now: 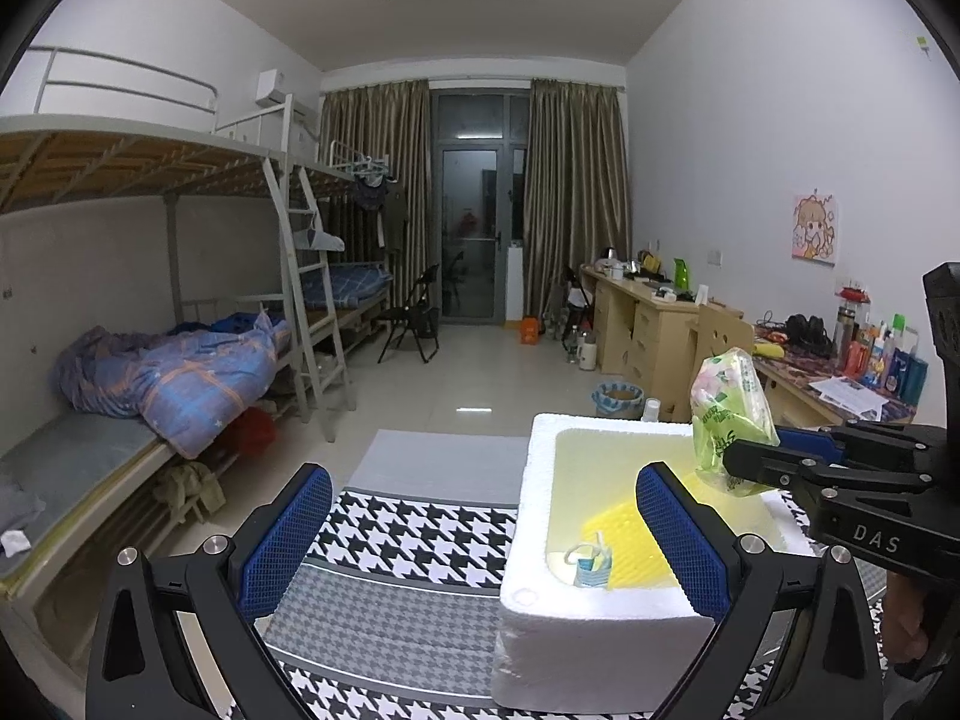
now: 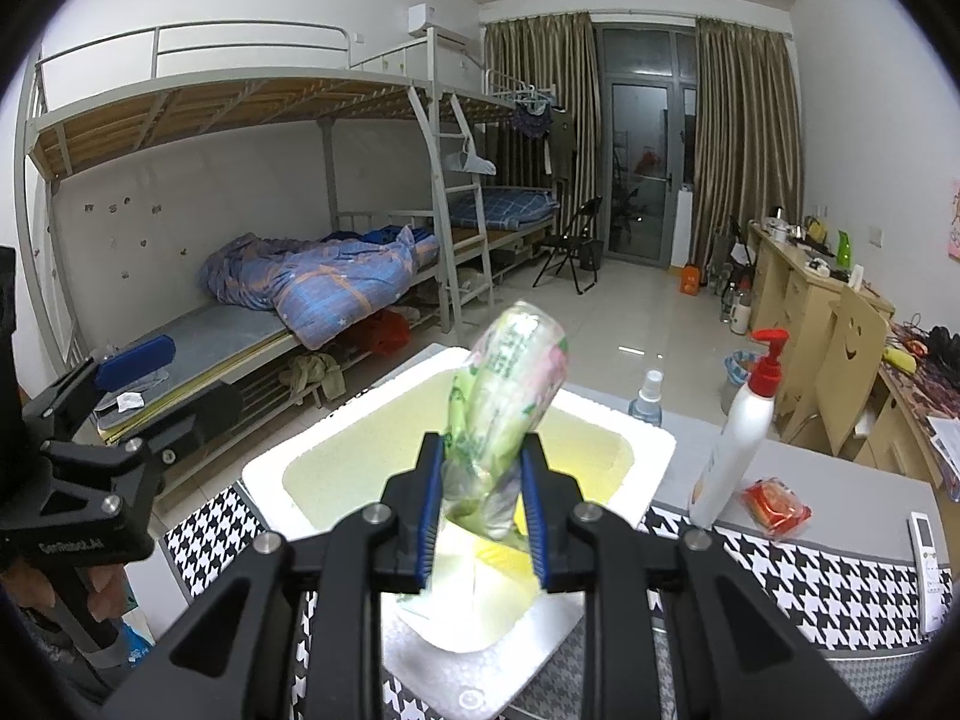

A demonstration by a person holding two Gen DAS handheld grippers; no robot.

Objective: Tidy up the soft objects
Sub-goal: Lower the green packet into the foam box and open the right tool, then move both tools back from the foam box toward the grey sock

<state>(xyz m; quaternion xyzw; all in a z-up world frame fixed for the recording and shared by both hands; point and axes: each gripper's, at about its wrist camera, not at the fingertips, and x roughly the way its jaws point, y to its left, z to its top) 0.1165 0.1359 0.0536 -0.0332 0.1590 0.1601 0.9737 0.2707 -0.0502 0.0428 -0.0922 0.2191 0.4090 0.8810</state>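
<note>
Centre frame, over foam box (image 2: 645, 441) | right gripper (image 2: 483, 510) clenched on tissue pack (image 2: 510, 384), not yet dropped | left gripper (image 1: 480, 534) spread, empty | inside: yellow sponge (image 1: 624, 534), small pack (image 1: 591, 567) | red packet (image 2: 777, 507) left on the table, right.

Left gripper (image 1: 483, 531) spreads wide, bottom centre, with nothing between its pads; right gripper (image 2: 483, 516), bottom centre, stands pinched narrow.

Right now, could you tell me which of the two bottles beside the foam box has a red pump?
The tall white lotion bottle; the small clear spray bottle doesn't.
</note>
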